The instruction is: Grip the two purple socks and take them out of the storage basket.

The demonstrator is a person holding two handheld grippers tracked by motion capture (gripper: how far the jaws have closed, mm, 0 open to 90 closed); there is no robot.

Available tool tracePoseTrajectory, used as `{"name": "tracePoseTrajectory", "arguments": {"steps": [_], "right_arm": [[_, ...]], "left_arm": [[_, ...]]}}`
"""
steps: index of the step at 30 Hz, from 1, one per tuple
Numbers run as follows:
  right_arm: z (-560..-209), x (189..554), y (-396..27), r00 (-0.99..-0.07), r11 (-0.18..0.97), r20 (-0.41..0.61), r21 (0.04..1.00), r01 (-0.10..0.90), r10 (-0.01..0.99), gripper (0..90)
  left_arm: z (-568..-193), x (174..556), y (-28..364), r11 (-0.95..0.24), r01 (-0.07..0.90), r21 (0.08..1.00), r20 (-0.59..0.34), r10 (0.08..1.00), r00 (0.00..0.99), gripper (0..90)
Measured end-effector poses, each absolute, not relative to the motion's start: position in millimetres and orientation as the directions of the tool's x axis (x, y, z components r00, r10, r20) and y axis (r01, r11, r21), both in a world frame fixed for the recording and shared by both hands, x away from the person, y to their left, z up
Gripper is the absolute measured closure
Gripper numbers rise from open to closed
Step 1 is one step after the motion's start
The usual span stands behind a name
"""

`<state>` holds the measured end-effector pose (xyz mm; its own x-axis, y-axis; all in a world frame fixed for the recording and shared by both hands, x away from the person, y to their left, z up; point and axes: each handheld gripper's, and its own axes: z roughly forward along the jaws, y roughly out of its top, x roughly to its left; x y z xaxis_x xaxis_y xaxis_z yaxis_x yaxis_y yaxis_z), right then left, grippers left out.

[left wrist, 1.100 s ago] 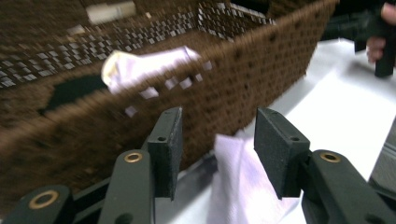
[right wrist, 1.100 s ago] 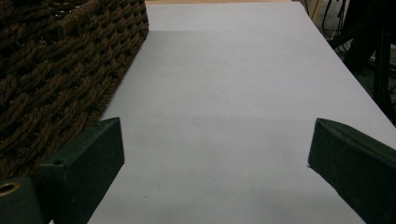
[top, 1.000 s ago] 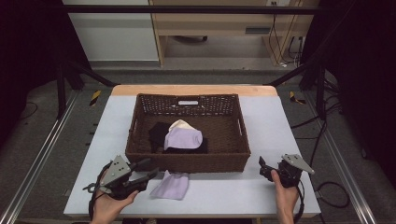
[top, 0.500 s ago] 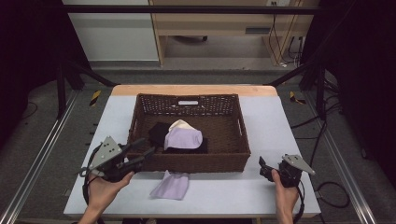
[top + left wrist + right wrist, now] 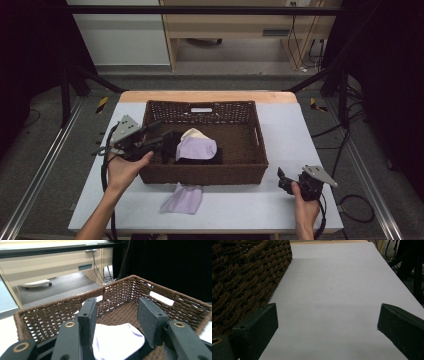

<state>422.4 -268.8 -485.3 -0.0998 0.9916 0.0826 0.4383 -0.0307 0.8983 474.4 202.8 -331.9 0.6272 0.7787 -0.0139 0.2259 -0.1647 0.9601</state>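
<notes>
The left gripper [image 5: 159, 141] was held over the basket [image 5: 250, 162] rim, jaws parted with nothing between them, apparently aimed at the lilac cloth [image 5: 196, 148] inside. The right gripper [image 5: 283, 180] was rested wide open on the table [image 5: 300, 125].

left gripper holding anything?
No: in the left gripper view the left gripper has its jaws apart, empty, over the pale cloth in the basket.
</notes>
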Motion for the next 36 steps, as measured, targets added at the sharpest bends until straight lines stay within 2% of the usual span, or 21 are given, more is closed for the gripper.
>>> {"name": "tracePoseTrajectory", "arguments": {"steps": [8, 16, 29, 34, 36], "right_arm": [[-485, 423, -269, -0.100, -0.033, 0.086, 0.898, 0.439, 0.991, 3.7], [-485, 423, -269, -0.103, -0.031, 0.085, 0.897, 0.441, 0.991, 3.7], [-485, 423, -269, -0.107, -0.028, 0.083, 0.897, 0.440, 0.991, 3.6], [-485, 423, -269, -0.105, -0.030, 0.084, 0.897, 0.440, 0.991, 3.6], [-485, 423, -269, -0.105, -0.034, 0.089, 0.897, 0.440, 0.991, 3.6]], "left_arm": [[-338, 506, 184, -0.168, 0.229, 0.959, -0.002, 0.803, 0.595, 49.3], [-364, 536, 173, -0.212, 0.260, 0.942, 0.031, 0.826, 0.563, 48.5], [-403, 552, 157, -0.281, 0.330, 0.901, 0.045, 0.818, 0.574, 46.7], [-407, 551, 157, -0.299, 0.338, 0.893, 0.057, 0.817, 0.573, 46.0], [-410, 551, 156, -0.341, 0.359, 0.869, 0.075, 0.807, 0.586, 45.2]]}}
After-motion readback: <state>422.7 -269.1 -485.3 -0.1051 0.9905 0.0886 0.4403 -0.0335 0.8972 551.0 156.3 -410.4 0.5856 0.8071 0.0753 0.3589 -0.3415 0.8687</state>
